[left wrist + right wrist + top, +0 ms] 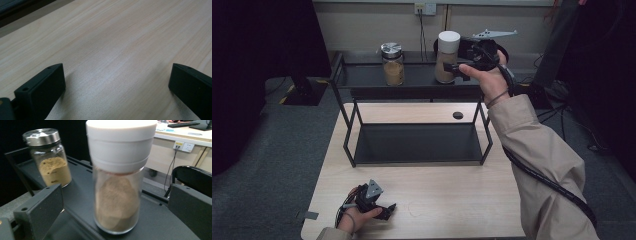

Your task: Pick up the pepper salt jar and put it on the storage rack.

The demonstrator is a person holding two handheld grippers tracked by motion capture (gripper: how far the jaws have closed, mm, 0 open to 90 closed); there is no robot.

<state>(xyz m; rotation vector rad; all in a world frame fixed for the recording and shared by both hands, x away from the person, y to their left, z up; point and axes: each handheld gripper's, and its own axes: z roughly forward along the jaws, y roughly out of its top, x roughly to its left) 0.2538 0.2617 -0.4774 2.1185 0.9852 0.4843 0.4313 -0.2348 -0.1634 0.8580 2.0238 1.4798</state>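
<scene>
Right gripper (115, 202), jaws spread and released, flanks the white-capped jar (118, 177) upright on the rack's top shelf (362, 75) (steel-capped jar (392, 64) nearby); left gripper (117, 82) rests open on the surface (120, 37).

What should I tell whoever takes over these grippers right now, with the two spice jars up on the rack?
Right gripper: open, jaws either side of the white-lidded jar, not closed on it yet.
Left gripper: open, holding nothing, resting low at the near edge of the table.
Both jars stand upright on the top shelf of the black rack; the metal-lidded jar sits to the left, apart from the other.
Done: the right gripper is lined up on the white-lidded jar.
Left: close on it and lift; likely watch the tall lid while pulling away.
</scene>
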